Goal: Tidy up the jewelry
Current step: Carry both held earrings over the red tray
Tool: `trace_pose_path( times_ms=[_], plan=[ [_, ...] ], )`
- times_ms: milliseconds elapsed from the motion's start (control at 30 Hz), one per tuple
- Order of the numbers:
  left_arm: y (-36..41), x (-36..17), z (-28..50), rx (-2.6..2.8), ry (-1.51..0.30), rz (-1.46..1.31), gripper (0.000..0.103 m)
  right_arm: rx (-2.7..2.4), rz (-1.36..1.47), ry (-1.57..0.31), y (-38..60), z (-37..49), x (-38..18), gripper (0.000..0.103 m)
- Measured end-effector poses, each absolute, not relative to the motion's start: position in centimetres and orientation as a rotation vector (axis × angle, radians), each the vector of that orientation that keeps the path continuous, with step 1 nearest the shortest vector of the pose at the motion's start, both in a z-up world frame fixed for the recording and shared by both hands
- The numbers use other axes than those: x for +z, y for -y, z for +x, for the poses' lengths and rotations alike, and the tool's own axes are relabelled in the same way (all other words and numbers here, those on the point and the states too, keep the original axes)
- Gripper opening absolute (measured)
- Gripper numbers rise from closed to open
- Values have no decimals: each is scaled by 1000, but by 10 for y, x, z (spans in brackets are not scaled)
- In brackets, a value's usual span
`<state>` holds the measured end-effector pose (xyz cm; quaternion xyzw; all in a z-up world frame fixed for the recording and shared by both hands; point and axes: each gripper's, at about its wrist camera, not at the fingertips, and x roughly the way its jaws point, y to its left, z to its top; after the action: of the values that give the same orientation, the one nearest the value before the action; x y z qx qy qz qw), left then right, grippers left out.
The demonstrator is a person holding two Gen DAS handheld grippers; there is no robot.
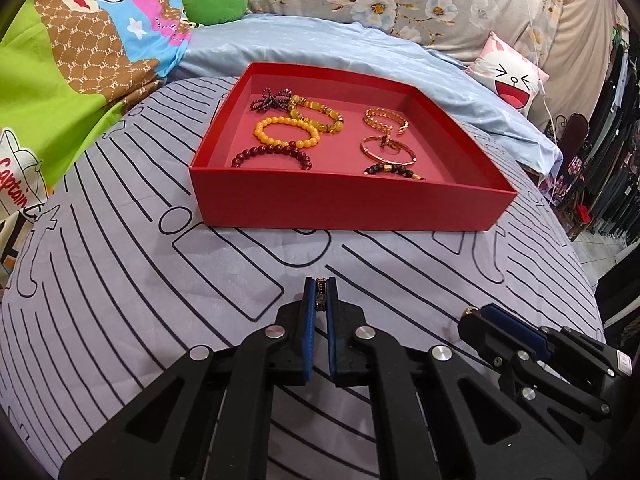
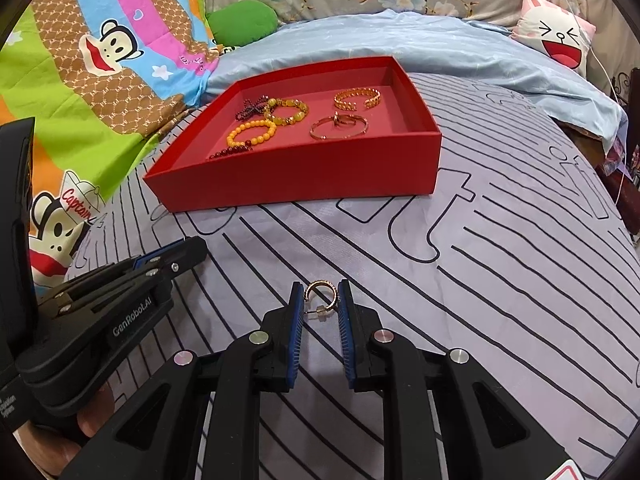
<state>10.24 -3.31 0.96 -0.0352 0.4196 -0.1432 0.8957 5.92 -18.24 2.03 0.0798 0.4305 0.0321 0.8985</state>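
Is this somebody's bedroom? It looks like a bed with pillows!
Most likely a bedroom, yes. The red box of bracelets sits on a striped bedsheet, a laughing cartoon pillow and a cartoon monkey quilt lie behind it, and what look like clothes hang at the right edge.

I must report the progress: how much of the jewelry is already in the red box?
Done: several bracelets and bangles already lie in the red box.
In hand: the right gripper pinches a small gold hoop earring; the left gripper is shut on another small piece.
Left: both pieces are not yet in the box.
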Motion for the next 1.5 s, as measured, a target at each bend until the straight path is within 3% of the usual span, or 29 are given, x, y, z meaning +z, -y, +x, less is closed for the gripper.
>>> trace_pose_path(
  times_ms=[867, 1500],
  plan=[
    [33, 57, 83, -329, -825, -70, 5, 94, 137, -792, 174, 48, 70, 16],
    [46, 97, 164, -328, -754, -53, 5, 83, 99, -740, 188, 133, 96, 16]
  ],
)
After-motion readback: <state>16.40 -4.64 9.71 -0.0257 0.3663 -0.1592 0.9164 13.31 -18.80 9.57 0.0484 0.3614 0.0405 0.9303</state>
